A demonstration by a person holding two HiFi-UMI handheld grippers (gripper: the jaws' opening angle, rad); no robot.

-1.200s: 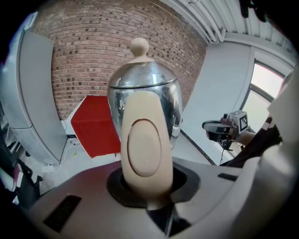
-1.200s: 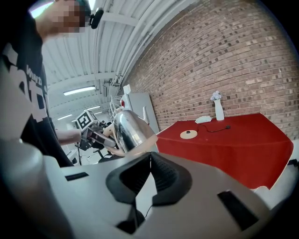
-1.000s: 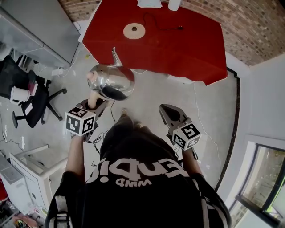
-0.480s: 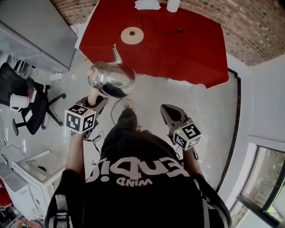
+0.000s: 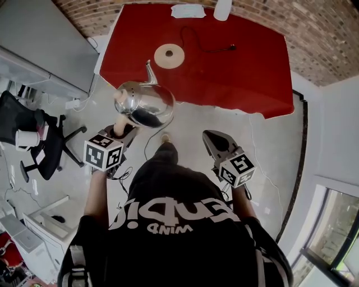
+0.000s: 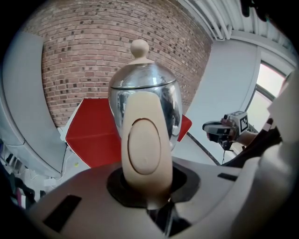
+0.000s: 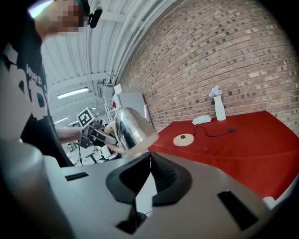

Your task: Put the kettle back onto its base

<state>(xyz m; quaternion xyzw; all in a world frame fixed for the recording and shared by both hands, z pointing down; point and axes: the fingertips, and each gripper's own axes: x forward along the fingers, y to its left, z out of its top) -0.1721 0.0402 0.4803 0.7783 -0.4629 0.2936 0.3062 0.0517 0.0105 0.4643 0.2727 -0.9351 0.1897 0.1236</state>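
Note:
A shiny steel kettle [image 5: 145, 103] with a cream handle [image 6: 142, 144] and cream lid knob hangs in the air over the floor, just short of the red table's near edge. My left gripper [image 5: 120, 130] is shut on that handle, and the kettle stands upright in the left gripper view [image 6: 145, 95]. The round cream base [image 5: 169, 55] lies on the red table [image 5: 241, 67], beyond the kettle, with its black cord trailing right. My right gripper [image 5: 212, 140] hangs to the right, its jaws together with nothing in them. The right gripper view shows the kettle [image 7: 133, 128] and the base [image 7: 183, 139].
A white vase [image 5: 222, 8] and a white cloth [image 5: 188, 10] sit at the table's far edge by the brick wall. A black office chair [image 5: 39, 134] and a grey cabinet [image 5: 45, 45] stand to the left. Cables lie on the floor.
The person has stepped toward the red table, carrying both grippers and the kettle closer to it. The kettle stays gripped by its handle.

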